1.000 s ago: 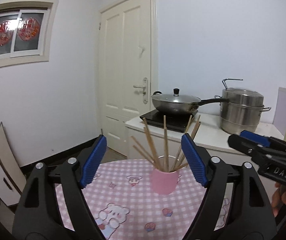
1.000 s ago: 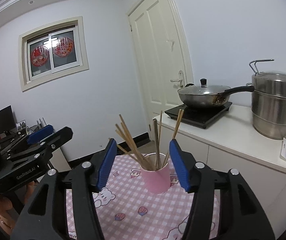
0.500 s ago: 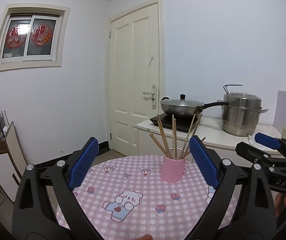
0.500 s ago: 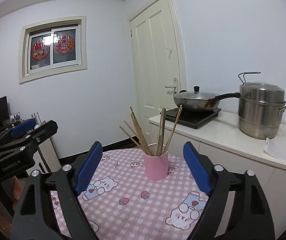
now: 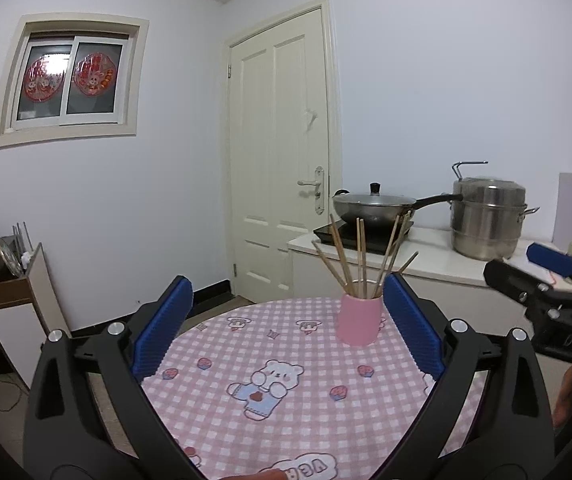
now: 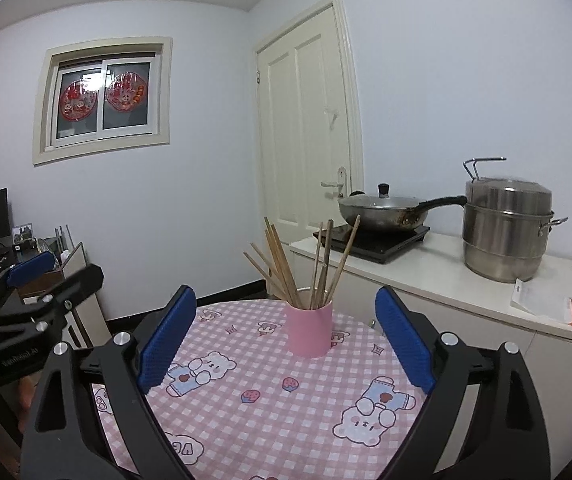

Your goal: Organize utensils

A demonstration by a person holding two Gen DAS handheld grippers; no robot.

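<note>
Looking across the room, I see the white door (image 5: 282, 152) at the back and the window (image 5: 68, 78) to its left. My counter (image 5: 286, 360) wears a pink checked cloth with bears, and a second white counter (image 6: 446, 280) runs along the right wall with a steel steamer (image 6: 506, 228) and a lidded wok (image 6: 382, 208) on a black hob (image 6: 374, 240). On the far half of my counter the pink cup (image 6: 309, 330) stands upright, with the chopsticks (image 6: 286, 264) fanned out of it, tips down inside. My left claw (image 5: 282, 328) is released, its jaws opening wide with only cloth between them; the cup sits beyond them, close to the right blue pad (image 5: 412, 328) in view but apart from it. My right claw (image 6: 286, 338) is released too, jaws opening, and the cup shows between its pads, farther out and untouched. Each claw shows at the other camera's edge, gripping nothing.
</note>
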